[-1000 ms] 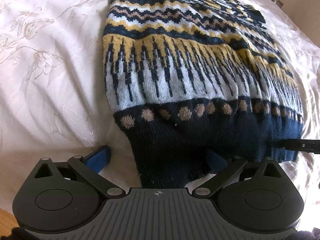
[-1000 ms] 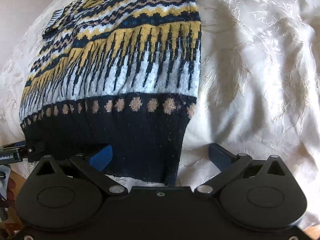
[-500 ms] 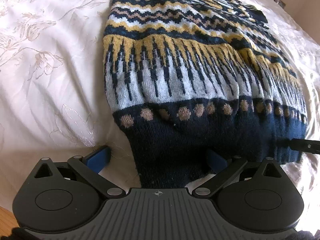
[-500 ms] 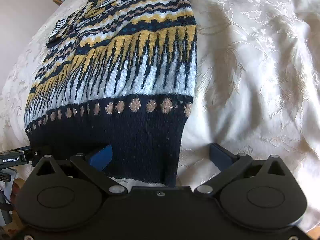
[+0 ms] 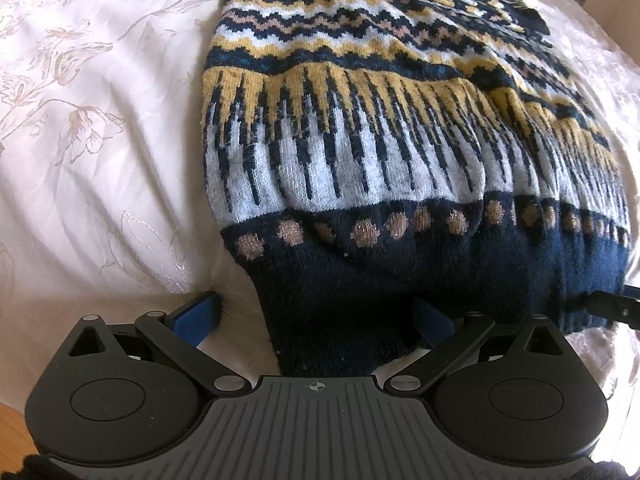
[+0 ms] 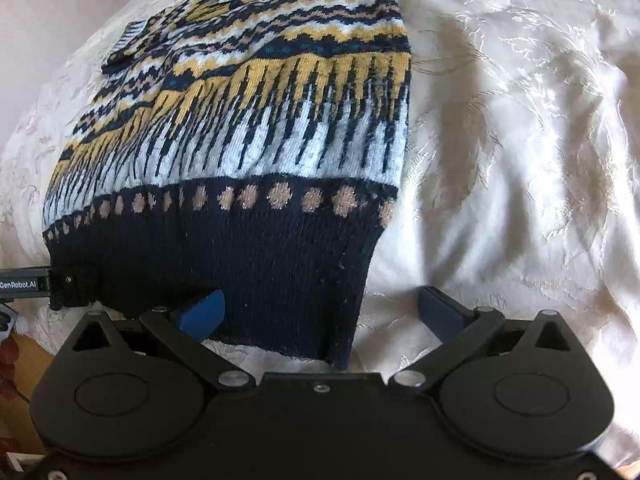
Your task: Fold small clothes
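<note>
Knitted sweater (image 5: 380,152) lies on the bedspread (image 5: 100,120), its length running straight away from both grippers, left (image 5: 316,316) and right (image 6: 320,308), each spread wide astride a hem corner.

The left gripper (image 5: 316,318) has a black body with grey ribbed plastic behind its jaws, a small crosshair mark at the centre, two round black discs, silver pivot screws and blue pads (image 5: 198,316). The right gripper (image 6: 322,312) is plain matte black behind its jaws, with the same discs, screws and blue pads (image 6: 202,312).
</note>
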A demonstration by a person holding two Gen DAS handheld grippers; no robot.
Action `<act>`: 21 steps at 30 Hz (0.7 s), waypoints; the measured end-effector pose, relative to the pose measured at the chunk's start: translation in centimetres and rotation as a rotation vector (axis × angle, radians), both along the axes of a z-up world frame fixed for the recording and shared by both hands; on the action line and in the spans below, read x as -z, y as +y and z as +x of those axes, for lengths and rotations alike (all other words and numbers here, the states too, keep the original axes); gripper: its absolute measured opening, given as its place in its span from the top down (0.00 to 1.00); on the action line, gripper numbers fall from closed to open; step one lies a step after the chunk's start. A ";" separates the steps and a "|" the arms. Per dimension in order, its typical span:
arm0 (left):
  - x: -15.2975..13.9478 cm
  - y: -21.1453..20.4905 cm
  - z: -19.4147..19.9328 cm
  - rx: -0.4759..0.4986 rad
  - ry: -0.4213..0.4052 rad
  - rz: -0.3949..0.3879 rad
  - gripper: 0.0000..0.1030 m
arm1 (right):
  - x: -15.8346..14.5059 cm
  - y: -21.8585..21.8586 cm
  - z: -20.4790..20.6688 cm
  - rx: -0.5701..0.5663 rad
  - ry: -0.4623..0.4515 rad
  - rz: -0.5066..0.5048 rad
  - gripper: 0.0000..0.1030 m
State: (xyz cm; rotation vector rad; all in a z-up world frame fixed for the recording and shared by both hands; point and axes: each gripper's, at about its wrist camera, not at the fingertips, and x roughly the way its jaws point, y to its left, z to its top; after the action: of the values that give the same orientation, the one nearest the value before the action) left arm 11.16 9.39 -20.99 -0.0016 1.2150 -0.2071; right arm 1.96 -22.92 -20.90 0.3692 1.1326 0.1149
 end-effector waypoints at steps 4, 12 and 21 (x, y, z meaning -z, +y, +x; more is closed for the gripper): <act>-0.3 0.0 -0.6 0.007 -0.034 -0.002 0.06 | 0.0 -0.4 -0.1 0.007 -0.004 0.024 0.00; -2.0 0.6 -1.5 0.027 -0.147 -0.019 0.15 | -0.1 -1.6 -0.3 0.022 -0.005 0.094 0.00; -2.5 1.7 -0.5 -0.028 -0.174 -0.086 0.15 | -1.3 -2.2 0.1 0.034 -0.080 0.114 0.00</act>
State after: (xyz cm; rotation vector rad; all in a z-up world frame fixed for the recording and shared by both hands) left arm 10.68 11.09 -18.47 -0.0737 1.0315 -0.2302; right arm 2.05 -25.15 -19.62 0.4817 1.0426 0.1634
